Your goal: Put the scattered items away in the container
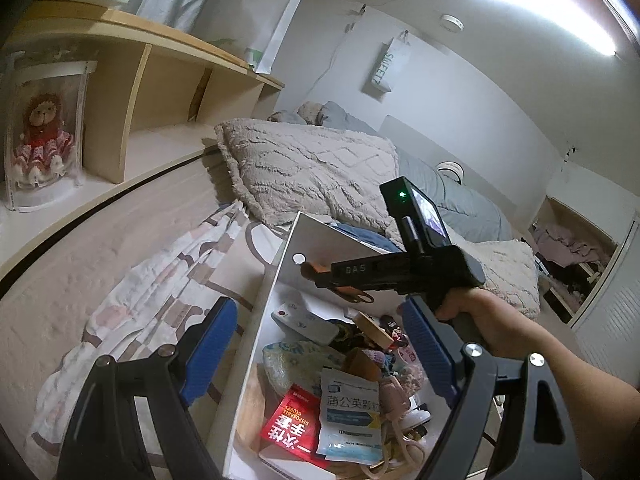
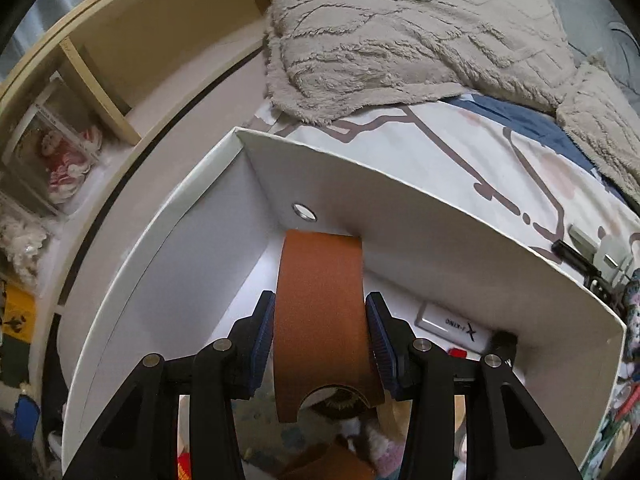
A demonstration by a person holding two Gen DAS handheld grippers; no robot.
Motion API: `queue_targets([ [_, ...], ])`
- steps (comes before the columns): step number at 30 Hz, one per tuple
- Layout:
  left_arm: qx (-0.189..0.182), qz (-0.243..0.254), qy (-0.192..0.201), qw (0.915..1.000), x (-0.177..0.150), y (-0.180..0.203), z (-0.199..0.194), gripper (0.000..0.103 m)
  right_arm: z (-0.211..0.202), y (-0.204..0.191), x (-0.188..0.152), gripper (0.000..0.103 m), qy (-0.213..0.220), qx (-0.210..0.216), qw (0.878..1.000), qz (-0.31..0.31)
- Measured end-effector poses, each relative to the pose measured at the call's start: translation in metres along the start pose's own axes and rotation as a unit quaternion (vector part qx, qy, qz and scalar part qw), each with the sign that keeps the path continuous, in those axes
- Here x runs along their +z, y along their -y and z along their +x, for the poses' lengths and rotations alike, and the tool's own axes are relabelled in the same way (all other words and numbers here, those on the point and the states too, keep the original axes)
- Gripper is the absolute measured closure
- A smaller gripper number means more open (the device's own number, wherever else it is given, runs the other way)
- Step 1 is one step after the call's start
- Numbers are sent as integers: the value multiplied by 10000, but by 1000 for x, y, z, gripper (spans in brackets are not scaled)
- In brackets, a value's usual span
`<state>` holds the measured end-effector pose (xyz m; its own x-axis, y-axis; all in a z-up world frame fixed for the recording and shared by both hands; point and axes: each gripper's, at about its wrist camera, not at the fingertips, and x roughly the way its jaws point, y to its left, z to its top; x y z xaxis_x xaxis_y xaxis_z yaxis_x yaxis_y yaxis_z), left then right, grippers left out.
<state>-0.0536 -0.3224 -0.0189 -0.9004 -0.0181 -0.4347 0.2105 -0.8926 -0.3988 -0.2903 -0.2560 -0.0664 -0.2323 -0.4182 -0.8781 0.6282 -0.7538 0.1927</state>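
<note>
Looking along my right tool [image 2: 320,332], I see its blue pads pinching a brown roll of tape [image 2: 320,312] from both sides, held over the open white box [image 2: 440,224] close to its far wall. The lower part of the roll is cut off by the tool's own frame, and what lies under it is a blur of soft shapes I cannot name. Beyond the roll, a white remote-like item [image 2: 452,326] lies on the box floor against the far wall; a small black object beside it is too hidden to identify. Outside the box, at the right edge, a few dark and pale things on the patterned bedsheet [image 2: 460,148] are squeezed by the lens and hard to make out.

My left tool [image 1: 320,348] is spread wide with nothing between its blue pads, hovering above the same box. From this view the box holds a jumble: a white remote [image 1: 304,320], a red packet of disposable gloves [image 1: 292,424], a pale blue sachet [image 1: 352,412], a wooden piece [image 1: 372,328] and beige scissors handles [image 1: 404,448], with more small items buried beneath. The box sits on the bed, near a beige fluffy pillow [image 1: 316,168]. My right hand [image 1: 480,316] grips its tool over the box.
</note>
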Motion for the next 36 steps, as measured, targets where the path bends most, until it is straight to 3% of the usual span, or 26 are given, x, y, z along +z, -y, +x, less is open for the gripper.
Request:
queue_targets([
  [3,-19,9,-19,10000,0,0,2,18,1,1,0,50,81,-211,9997,66],
  [5,-27,15,-28,10000,-1,0,2,18,1,3,0,20,134,-389,9991,62],
  [13,-36,-28,-23,10000,0,-2,2,18,-28,17,-9,18,426,-26,9989,197],
  [17,-35,-20,-19,10000,-1,-1,2,18,-50,18,-19,4,615,109,9979,145],
  [21,-24,13,-31,10000,-1,-1,1,18,-63,19,-30,2,633,472,9965,285],
  [36,120,299,171,9993,2,16,-12,0,-137,25,-92,0,1665,437,9850,78],
])
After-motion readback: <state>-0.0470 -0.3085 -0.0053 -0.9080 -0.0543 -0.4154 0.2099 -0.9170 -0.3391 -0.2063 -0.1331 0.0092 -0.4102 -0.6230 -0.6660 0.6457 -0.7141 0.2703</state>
